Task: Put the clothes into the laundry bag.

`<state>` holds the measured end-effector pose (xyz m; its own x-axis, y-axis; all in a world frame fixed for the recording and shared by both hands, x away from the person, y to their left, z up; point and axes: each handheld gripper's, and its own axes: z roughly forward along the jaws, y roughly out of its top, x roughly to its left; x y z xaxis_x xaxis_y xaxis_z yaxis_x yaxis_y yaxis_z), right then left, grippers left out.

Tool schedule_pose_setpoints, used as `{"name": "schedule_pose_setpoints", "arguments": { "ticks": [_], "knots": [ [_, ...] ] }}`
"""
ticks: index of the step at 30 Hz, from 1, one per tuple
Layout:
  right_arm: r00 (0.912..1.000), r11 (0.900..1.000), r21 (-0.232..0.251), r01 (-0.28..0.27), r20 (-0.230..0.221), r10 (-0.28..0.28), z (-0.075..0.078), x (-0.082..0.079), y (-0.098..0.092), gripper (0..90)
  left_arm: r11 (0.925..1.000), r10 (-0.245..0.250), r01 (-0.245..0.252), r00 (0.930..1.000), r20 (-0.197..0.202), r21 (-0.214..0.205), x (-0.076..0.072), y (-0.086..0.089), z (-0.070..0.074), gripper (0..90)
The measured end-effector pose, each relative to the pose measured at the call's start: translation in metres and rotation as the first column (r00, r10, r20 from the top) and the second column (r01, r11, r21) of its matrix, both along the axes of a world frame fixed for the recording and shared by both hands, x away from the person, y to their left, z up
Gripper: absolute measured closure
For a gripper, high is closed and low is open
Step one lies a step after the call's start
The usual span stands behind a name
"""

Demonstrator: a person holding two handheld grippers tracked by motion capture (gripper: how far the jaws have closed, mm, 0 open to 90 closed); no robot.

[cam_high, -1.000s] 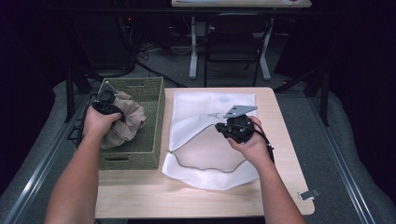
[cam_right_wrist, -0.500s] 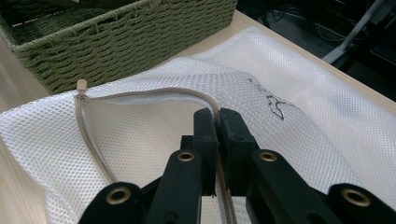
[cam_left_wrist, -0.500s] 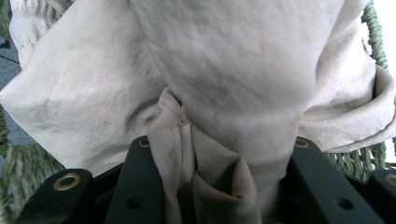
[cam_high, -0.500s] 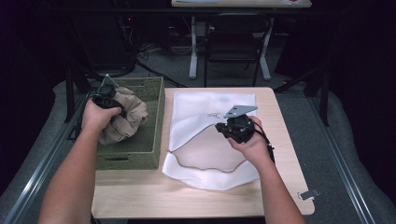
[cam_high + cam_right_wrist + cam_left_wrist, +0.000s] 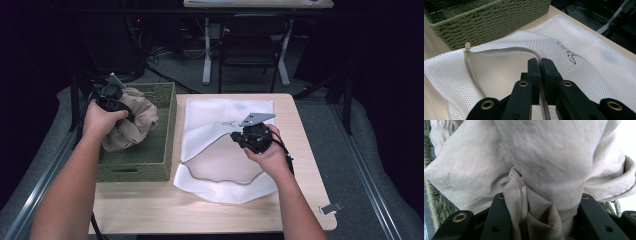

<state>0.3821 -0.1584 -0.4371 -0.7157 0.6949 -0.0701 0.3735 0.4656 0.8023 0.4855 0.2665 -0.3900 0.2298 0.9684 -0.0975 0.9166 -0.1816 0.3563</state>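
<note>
Two grips hold: left gripper point(image 5: 114, 97) clamps the beige garment point(image 5: 131, 125) at upper left; right gripper point(image 5: 540, 65) pinches the mesh laundry bag point(image 5: 225, 145) open. Trailing folds might snag the wicker basket point(image 5: 165, 145).

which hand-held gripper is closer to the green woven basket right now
Left. The left hand-held gripper hangs over the green woven basket, clamped on the beige garment. The right hand-held gripper is beside it over the table, pinching the white mesh bag.

black tongs point(image 5: 540, 67) with brass-ringed screw holes, grey three-cornered plate point(image 5: 256, 119).
</note>
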Motion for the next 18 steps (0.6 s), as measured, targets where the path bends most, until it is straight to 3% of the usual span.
{"name": "schedule_pose_setpoints", "arguments": {
  "ticks": [18],
  "knots": [
    [1.0,1.0,0.0,0.001,0.001,-0.001,0.0,0.0,0.0,85.8,0.999,-0.042,0.041,0.999,0.015,0.019,-0.017,0.004,0.022,65.5]
  ]
}}
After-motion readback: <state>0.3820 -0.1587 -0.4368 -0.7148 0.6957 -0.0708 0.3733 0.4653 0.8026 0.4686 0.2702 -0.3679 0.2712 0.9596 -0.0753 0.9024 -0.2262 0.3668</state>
